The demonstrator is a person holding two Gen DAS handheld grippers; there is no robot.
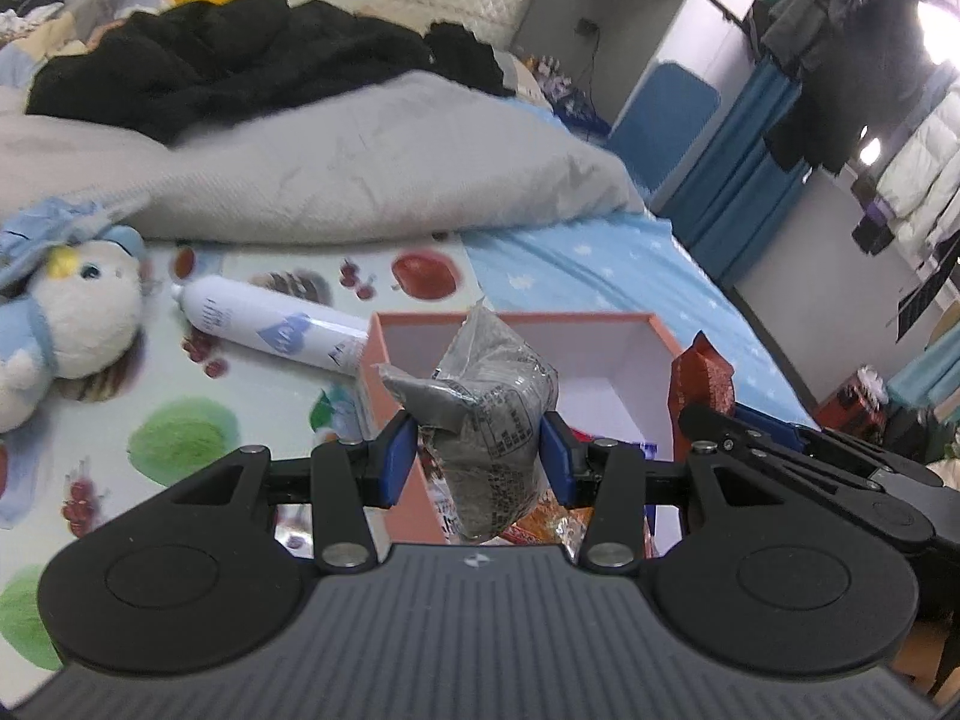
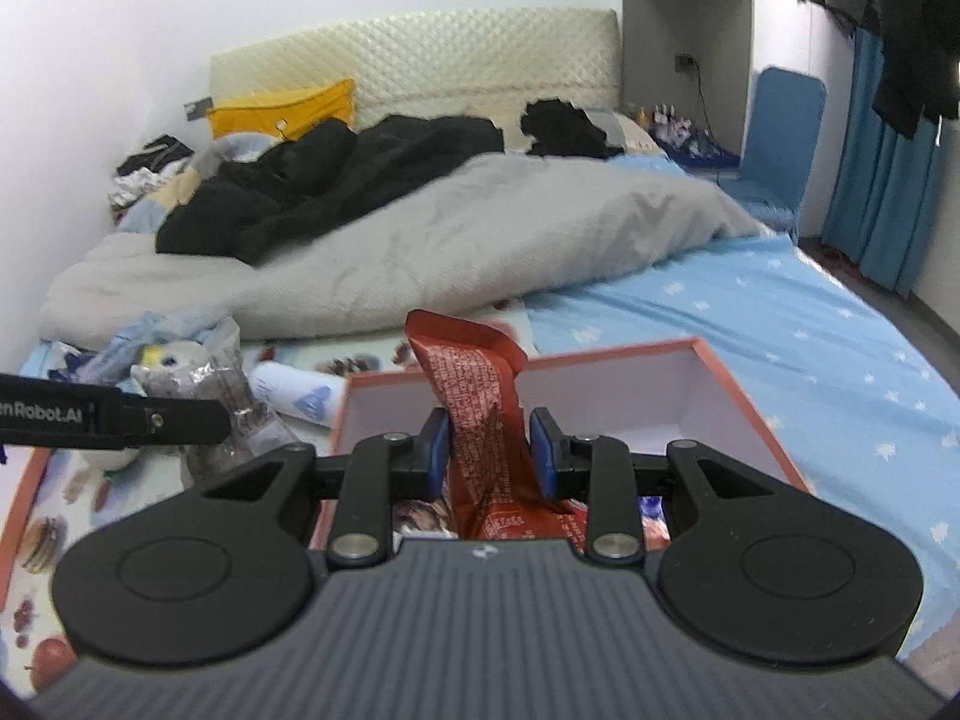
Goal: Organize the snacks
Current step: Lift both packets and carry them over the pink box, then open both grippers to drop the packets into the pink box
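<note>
Room: bedroom, bed [image 2: 780,324] with blue starred sheet, grey duvet [image 2: 420,240] heaped at 12 o'clock, fruit-print mat [image 1: 198,420] under the work area
Box: orange-rimmed white box [image 1: 630,354] sat on the mat at centre, far half bare, some snacks in the near part
Left claw: left claw [image 1: 480,456] was clamped on a grey snack packet [image 1: 486,420], pads squeezing its middle, packet upright above the box's near-left wall
Right claw: right claw [image 2: 489,456] was narrow and pinched a red snack packet [image 2: 480,396], upright above the box's near edge
Step judged: both packets being carried to the box for dropping in
Doing it well: bring each packet clear over the wall toward the bare far half at 12 o'clock; lower before letting go so they lie flat, not on the rim; keep the two claws apart, they were close side by side
Nearby clutter: white bottle [image 1: 270,330] at 10 o'clock just beside the box; plush toy [image 1: 66,324] at 9 o'clock
Hidden: near part of the box floor blocked by both claw bodies, so count and kind of snacks inside unclear
Hard to read: packet print too small; lower ends of both packets cut off by the claw frames
</note>
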